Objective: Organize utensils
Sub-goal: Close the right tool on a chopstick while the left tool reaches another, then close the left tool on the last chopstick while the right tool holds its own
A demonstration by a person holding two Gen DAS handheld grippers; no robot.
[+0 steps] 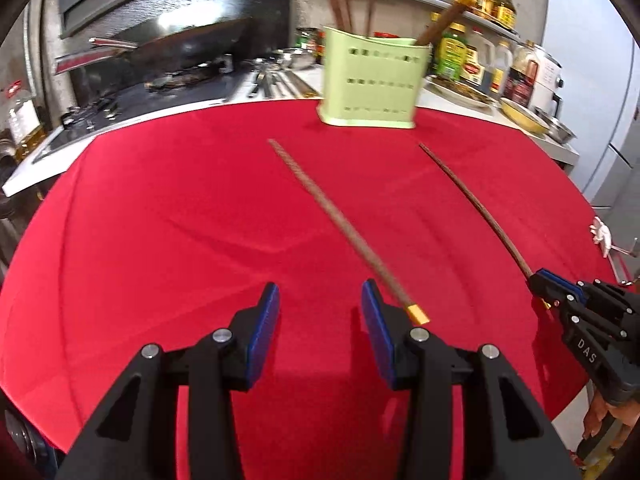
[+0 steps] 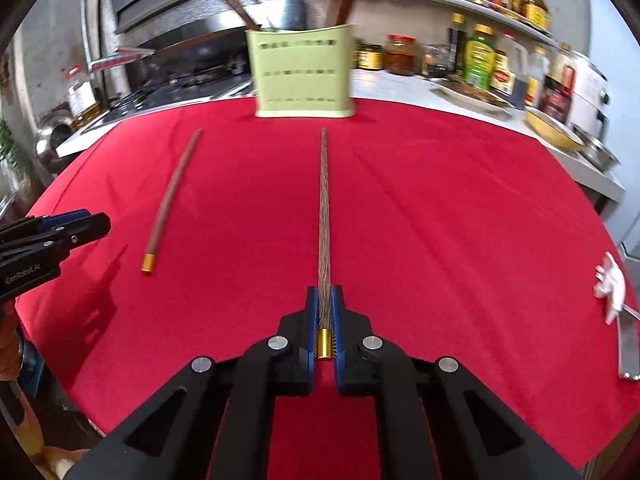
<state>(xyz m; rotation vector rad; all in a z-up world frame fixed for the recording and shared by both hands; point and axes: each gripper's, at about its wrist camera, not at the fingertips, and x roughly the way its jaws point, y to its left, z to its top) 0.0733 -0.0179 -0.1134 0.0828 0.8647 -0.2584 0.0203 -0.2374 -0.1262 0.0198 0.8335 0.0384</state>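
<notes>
Left gripper [image 1: 320,304] is seen nearest, jaws spread wide with nothing between them, held low over the red cloth [image 1: 160,208]. Just beside its right pad lies the loose chopstick [image 1: 340,224], gold cap toward the gripper, tip aimed at the holder [image 1: 374,84]. Whether the pad touches the stick cannot be told.

Further right, the right gripper [image 2: 325,320] is clamped on the held chopstick [image 2: 323,208] at the gold-capped end; the shaft runs straight forward toward the holder. Whether the tip is resting on the cloth or lifted cannot be told.

Handling, as judged: both sticks are thin, light and stiff, with a smooth finish that could slip or roll between flat pads. A pinch just ahead of the gold cap is suggested, across the shaft; a long lever is left, so the tip may swing or droop. Little force is needed.

The green holder is stood upright at the far edge of the cloth, several sticks already leaning in it. It looks light and could be tipped if a stick is jammed in at an angle.

The cloth is soft and faintly creased, so some grip is given. A stove and wok are seen back left, bottles and jars on the counter and shelf at right, a small white pig figure [image 2: 610,284] at the cloth's right edge.
</notes>
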